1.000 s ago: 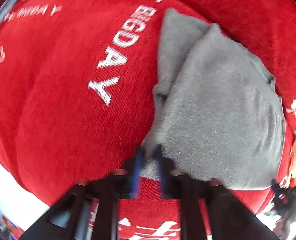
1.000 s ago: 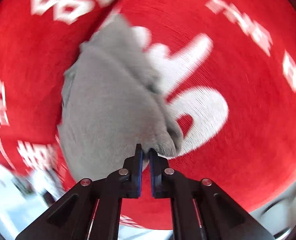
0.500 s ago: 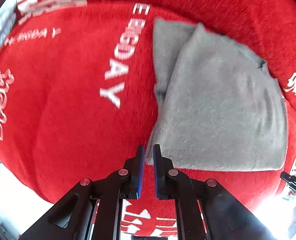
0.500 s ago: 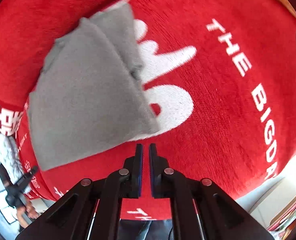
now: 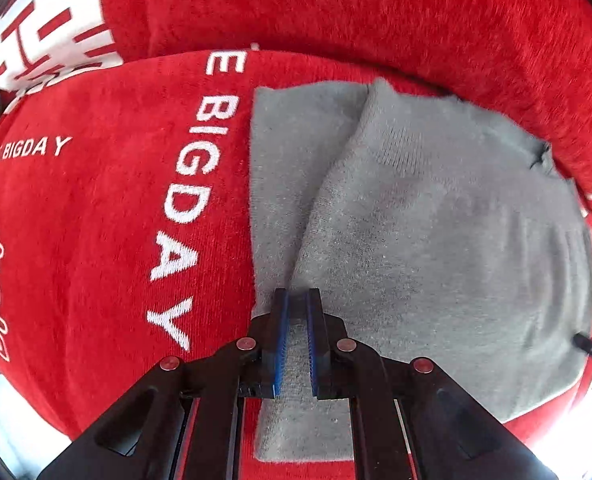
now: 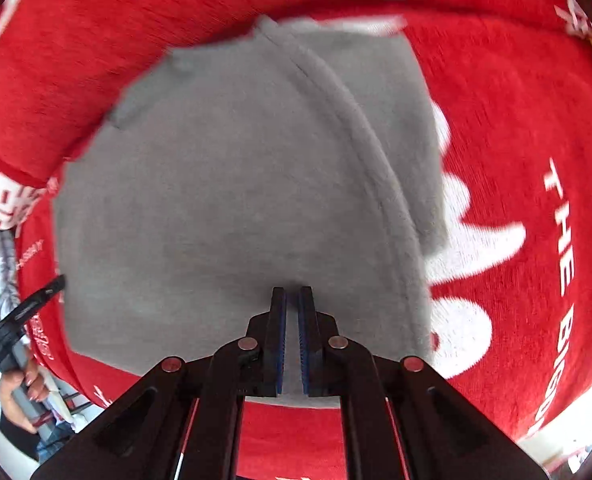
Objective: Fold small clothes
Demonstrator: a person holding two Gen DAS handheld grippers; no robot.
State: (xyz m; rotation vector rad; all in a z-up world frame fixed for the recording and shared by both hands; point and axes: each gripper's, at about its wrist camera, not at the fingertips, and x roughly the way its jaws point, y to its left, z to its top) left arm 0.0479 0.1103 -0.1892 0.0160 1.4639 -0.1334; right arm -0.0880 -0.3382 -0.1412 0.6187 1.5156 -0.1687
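Note:
A small grey garment (image 5: 436, 240) lies folded flat on a red cover (image 5: 95, 220) with white lettering. A lower layer sticks out along its left side in the left wrist view. My left gripper (image 5: 296, 300) hovers over the garment's near left part, jaws nearly closed with a narrow gap, holding nothing. In the right wrist view the garment (image 6: 215, 200) fills the middle, with a thick folded edge running down its right side. My right gripper (image 6: 291, 296) sits over its near edge, jaws almost together and empty.
The red cover rises into a padded back (image 5: 376, 12) behind the garment. A person's hand holding the other gripper's handle (image 6: 11, 340) shows at the lower left of the right wrist view. A bright floor lies past the cover's near edge.
Both grippers let go of the garment's corners and it now lies flat. Both have since moved forward over the garment, so it fills more of each view.

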